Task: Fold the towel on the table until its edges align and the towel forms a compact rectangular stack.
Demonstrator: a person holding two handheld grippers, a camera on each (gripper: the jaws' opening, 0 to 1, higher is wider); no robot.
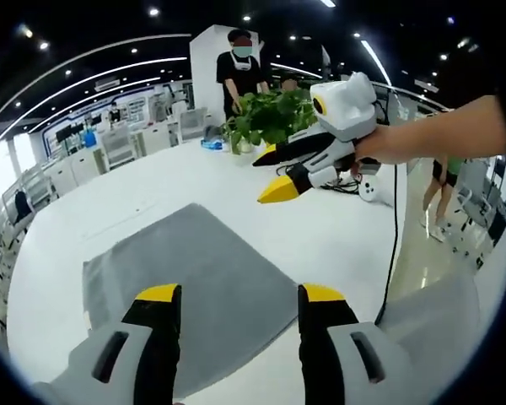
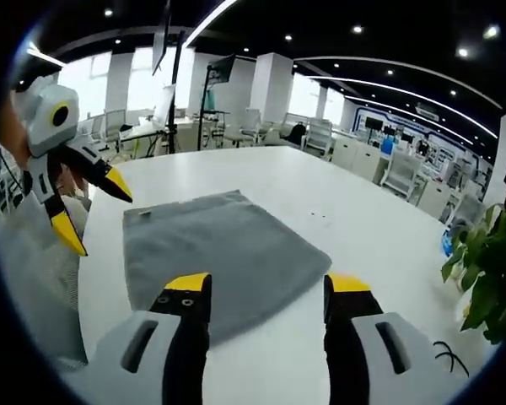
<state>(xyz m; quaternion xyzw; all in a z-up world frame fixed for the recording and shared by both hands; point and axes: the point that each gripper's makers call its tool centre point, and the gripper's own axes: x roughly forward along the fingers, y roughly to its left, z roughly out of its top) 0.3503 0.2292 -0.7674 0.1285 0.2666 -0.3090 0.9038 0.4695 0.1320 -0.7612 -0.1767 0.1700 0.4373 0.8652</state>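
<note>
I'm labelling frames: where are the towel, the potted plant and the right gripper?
towel (image 2: 219,253): right gripper view, middle of the grey cloth.
potted plant (image 1: 270,116): left gripper view, its leaves.
right gripper (image 1: 277,173): left gripper view, between its yellow tips.

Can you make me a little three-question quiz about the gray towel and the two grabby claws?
1. True or false: the gray towel lies spread flat on the white table.
2. What is the left gripper holding? A) the towel B) nothing C) the plant
3. Fill in: the right gripper has its jaws ____.

Key: 1 true; 2 B; 3 open.
</note>
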